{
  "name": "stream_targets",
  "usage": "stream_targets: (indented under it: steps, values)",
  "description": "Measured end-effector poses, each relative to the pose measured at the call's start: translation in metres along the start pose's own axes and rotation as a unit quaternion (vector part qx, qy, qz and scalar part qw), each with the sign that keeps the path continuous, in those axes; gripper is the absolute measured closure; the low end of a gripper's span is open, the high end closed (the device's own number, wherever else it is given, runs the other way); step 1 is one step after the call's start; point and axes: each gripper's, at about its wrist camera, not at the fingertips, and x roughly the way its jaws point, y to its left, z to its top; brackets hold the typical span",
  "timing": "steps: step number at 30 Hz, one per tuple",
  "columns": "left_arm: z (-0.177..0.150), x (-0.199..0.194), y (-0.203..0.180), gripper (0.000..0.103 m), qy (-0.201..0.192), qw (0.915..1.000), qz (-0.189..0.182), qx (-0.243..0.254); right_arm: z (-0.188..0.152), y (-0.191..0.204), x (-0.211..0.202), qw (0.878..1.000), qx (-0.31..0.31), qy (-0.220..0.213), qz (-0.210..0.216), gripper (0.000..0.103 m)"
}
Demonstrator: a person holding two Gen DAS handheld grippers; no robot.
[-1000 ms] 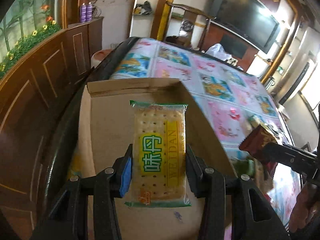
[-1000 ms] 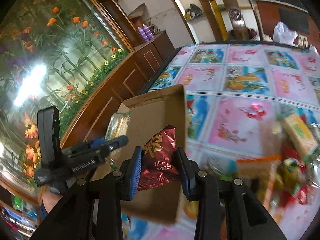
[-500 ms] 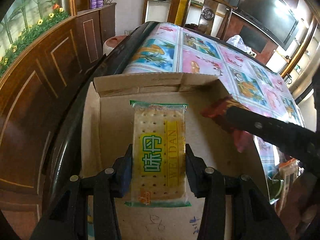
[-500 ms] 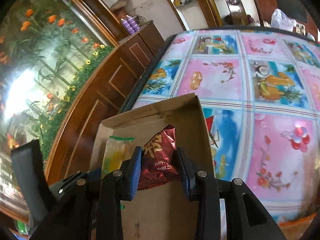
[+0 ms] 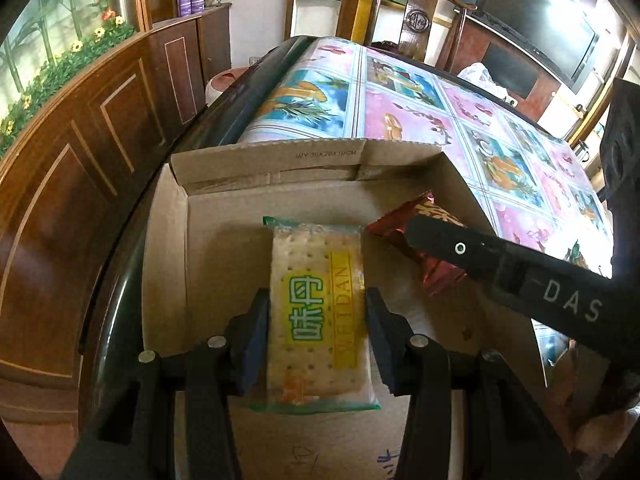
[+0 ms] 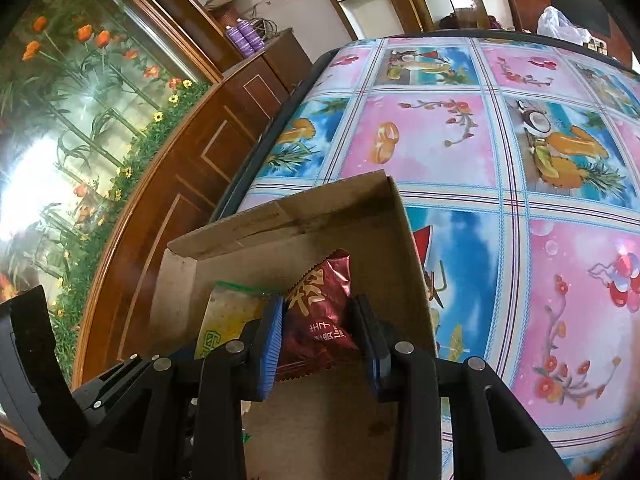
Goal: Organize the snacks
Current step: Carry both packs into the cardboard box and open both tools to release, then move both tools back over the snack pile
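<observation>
An open cardboard box sits at the table's near left corner. My left gripper is shut on a clear packet of crackers with green and yellow print, held low over the box floor. My right gripper holds a dark red snack packet between its blue pads, inside the box by the right wall; its jaws are opening, with the packet still pinched. In the left wrist view the red packet hangs just right of the crackers. The crackers also show at the left of the right wrist view.
The table has a pink and blue fruit-print cloth. A wooden cabinet runs close along the box's left side. A wooden chair and a television stand beyond the far edge.
Both grippers have sunk toward the box. The right gripper has swung in from the right with the red packet and now sits beside the crackers inside the box.
</observation>
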Motion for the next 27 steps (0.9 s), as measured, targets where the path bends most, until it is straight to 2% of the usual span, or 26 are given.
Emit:
stream_targets:
  steps: [4,6,12,20,27]
  values:
    - [0.0,-0.001,0.001,0.055,0.0,1.0,-0.007,-0.006,-0.004,-0.001,-0.002,1.0,0.005,0.005,0.006,0.063]
    - [0.0,-0.001,0.002,0.05,0.001,0.9999,-0.008,-0.008,-0.005,-0.002,-0.005,1.0,0.005,0.006,0.008,0.063]
    - [-0.002,-0.01,0.001,0.043,-0.006,0.9998,-0.016,-0.012,-0.012,0.003,-0.021,1.0,0.006,0.0,0.012,0.056]
    - [-0.007,-0.028,-0.003,0.041,-0.016,0.9993,-0.027,-0.021,-0.022,0.01,-0.049,0.999,0.004,-0.013,0.031,0.055]
    - [-0.015,-0.046,-0.018,0.038,-0.029,0.9989,-0.034,-0.013,-0.035,0.0,-0.074,0.999,0.01,-0.023,0.048,0.055]
